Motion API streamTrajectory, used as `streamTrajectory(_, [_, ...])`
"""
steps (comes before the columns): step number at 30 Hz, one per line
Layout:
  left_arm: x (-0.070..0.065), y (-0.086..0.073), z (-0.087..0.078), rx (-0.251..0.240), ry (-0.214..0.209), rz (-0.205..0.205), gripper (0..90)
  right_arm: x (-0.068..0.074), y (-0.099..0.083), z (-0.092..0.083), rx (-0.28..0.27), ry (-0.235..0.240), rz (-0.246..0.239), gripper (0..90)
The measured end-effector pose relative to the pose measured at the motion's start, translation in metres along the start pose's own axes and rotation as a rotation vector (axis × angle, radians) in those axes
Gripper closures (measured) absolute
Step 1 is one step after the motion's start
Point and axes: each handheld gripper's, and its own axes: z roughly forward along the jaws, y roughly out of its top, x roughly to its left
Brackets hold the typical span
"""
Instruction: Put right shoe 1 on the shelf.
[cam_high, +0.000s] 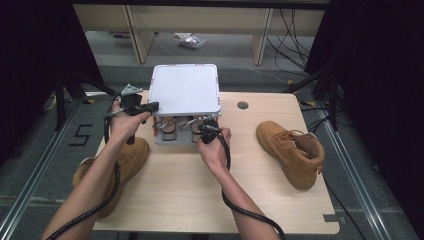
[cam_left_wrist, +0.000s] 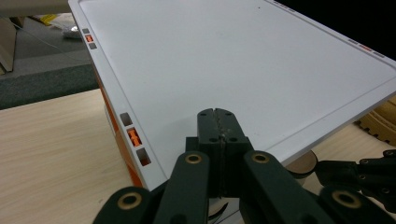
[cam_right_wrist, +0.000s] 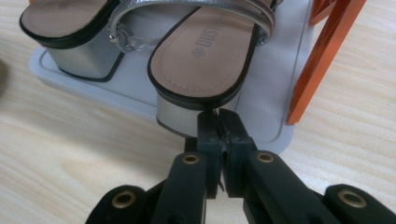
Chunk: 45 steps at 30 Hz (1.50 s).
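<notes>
A small two-tier rack stands at the table's far middle, with a white top shelf (cam_high: 185, 90) (cam_left_wrist: 233, 60) on orange posts (cam_right_wrist: 322, 60). On the white lower shelf (cam_right_wrist: 275, 93) sit two silver block-heel sandals (cam_high: 172, 129), one at the left (cam_right_wrist: 60, 18) and one nearer me (cam_right_wrist: 205, 51). My left gripper (cam_high: 152, 105) (cam_left_wrist: 217, 112) is shut and empty, and its tips lie over the top shelf's near left corner. My right gripper (cam_high: 204, 127) (cam_right_wrist: 218, 113) is shut, and its tips are right at the nearer sandal's heel, just under the sole edge. I see nothing between its jaws.
A tan boot (cam_high: 292, 152) lies on its side on the right of the wooden table (cam_high: 200, 190). A second tan boot (cam_high: 127, 162) lies at the left edge, partly under my left forearm. A round cable hole (cam_high: 243, 105) sits behind the rack's right side.
</notes>
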Motion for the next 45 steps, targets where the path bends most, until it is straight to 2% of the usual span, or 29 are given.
streamTrajectory(6, [0.000,0.000,0.000,-0.001,0.002,-0.001,89.6,-0.001,0.001,0.004,-0.011,-0.027,-0.001,88.3])
streamTrajectory(7, [0.000,0.000,0.000,-0.001,0.002,-0.001,89.6,-0.003,0.000,0.005,-0.015,-0.034,-0.012,88.1])
streamTrajectory(11, [0.000,0.000,0.000,-0.001,0.002,0.000,89.6,-0.003,0.000,0.008,-0.019,-0.038,0.000,87.1])
streamTrajectory(12, [0.000,0.000,0.000,-0.001,0.002,0.000,89.6,-0.005,0.000,0.009,-0.024,-0.050,-0.016,86.7])
streamTrajectory(16, [0.000,0.000,0.000,-0.001,0.003,0.000,89.6,-0.005,-0.001,0.011,-0.028,-0.049,-0.002,86.7])
streamTrajectory(20, [0.000,0.000,0.000,-0.001,0.003,0.000,89.6,-0.006,0.000,0.012,-0.031,-0.055,-0.012,86.7])
streamTrajectory(21, [0.000,0.000,0.000,-0.001,0.003,0.000,89.6,-0.005,-0.001,0.013,-0.032,-0.052,0.002,86.7])
streamTrajectory(25, [0.000,0.000,0.000,0.000,0.002,0.000,89.6,-0.005,-0.001,0.015,-0.031,-0.058,-0.012,86.3])
streamTrajectory(26, [0.000,0.000,0.000,-0.002,0.001,-0.002,89.6,-0.003,-0.002,0.014,-0.020,-0.059,0.010,86.3])
streamTrajectory(36, [0.000,-0.001,0.000,-0.003,0.003,-0.003,89.6,-0.006,-0.002,0.017,-0.034,-0.071,-0.018,84.3])
streamTrajectory(42, [0.000,-0.001,0.000,-0.005,0.002,-0.003,89.6,-0.008,-0.005,0.010,-0.039,-0.049,-0.017,76.6])
streamTrajectory(43, [0.000,-0.001,0.000,-0.005,0.003,-0.002,89.6,-0.010,-0.006,0.008,-0.050,-0.041,-0.031,74.9])
streamTrajectory(45, [0.000,-0.001,0.000,-0.004,0.004,-0.001,89.6,-0.009,-0.008,0.005,-0.039,-0.025,-0.019,73.1])
